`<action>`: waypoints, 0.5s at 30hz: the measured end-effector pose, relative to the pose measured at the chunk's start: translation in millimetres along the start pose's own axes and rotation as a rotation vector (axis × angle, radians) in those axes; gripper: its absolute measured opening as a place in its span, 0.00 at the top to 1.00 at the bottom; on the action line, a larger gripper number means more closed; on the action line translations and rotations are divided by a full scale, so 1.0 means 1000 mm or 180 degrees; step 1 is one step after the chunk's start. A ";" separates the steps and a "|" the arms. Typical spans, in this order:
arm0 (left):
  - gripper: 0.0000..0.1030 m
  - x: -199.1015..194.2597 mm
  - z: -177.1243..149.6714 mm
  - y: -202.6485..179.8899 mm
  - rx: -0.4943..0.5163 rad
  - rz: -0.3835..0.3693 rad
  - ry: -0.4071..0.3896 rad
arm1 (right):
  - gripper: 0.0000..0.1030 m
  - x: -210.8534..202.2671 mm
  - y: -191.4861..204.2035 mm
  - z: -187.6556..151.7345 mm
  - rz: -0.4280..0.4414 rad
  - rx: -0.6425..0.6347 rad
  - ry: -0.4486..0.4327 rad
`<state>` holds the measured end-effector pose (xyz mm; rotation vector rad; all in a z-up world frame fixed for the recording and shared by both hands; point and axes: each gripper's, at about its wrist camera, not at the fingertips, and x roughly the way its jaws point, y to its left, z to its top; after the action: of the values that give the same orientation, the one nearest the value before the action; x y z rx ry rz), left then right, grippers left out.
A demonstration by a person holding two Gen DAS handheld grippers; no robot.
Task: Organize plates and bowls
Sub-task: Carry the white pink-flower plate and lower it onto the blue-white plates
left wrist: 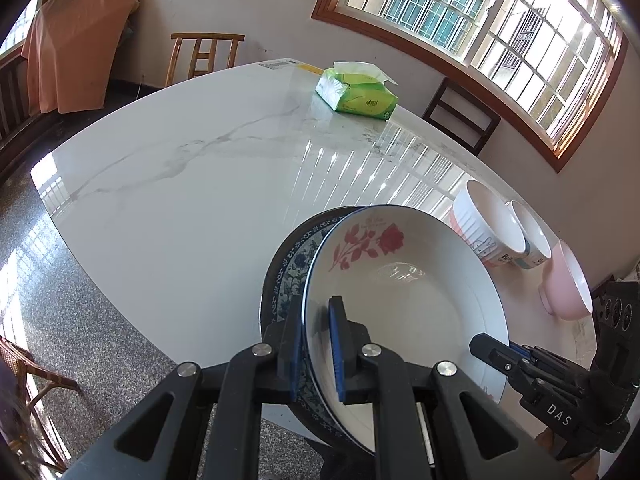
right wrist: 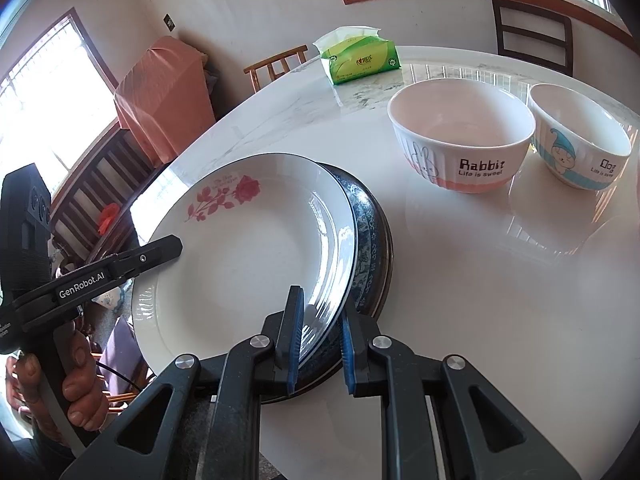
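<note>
A white plate with a red rose [left wrist: 404,292] [right wrist: 248,256] rests tilted on a dark blue-patterned plate [left wrist: 288,276] [right wrist: 370,236] at the table's near edge. My left gripper [left wrist: 316,344] is shut on the rose plate's left rim. My right gripper [right wrist: 320,336] is shut on its right rim. Each gripper shows in the other's view, the right [left wrist: 504,356] and the left [right wrist: 160,250]. A Rabbit bowl [left wrist: 488,224] [right wrist: 464,140], a Dog bowl [left wrist: 532,236] [right wrist: 580,140] and a pink bowl [left wrist: 568,284] stand to the right.
A green tissue pack [left wrist: 358,94] [right wrist: 360,60] lies at the far side of the white marble table [left wrist: 180,184] [right wrist: 480,280]. Wooden chairs [left wrist: 204,54] [right wrist: 532,32] stand around it. The table's edge runs just below the plates.
</note>
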<state>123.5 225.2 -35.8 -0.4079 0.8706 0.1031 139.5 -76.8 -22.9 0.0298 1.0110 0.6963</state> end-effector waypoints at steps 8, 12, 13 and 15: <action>0.88 0.003 0.000 0.003 -0.0019 -0.0002 0.0017 | 0.84 0.002 0.003 0.000 -0.0037 -0.0044 -0.0016; 0.88 0.004 0.000 0.004 -0.0030 -0.0003 0.0022 | 0.84 0.002 0.005 0.000 -0.0034 -0.0043 -0.0020; 0.88 0.004 0.000 0.005 -0.0031 -0.0006 0.0025 | 0.84 0.002 0.005 0.000 -0.0032 -0.0042 -0.0024; 0.88 0.005 0.000 0.006 -0.0034 -0.0005 0.0030 | 0.84 0.003 0.005 0.000 -0.0032 -0.0051 -0.0032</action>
<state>124.7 229.9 -41.3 -0.4192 0.8792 0.1044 138.3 -71.5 -23.3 0.0144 0.9954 0.6945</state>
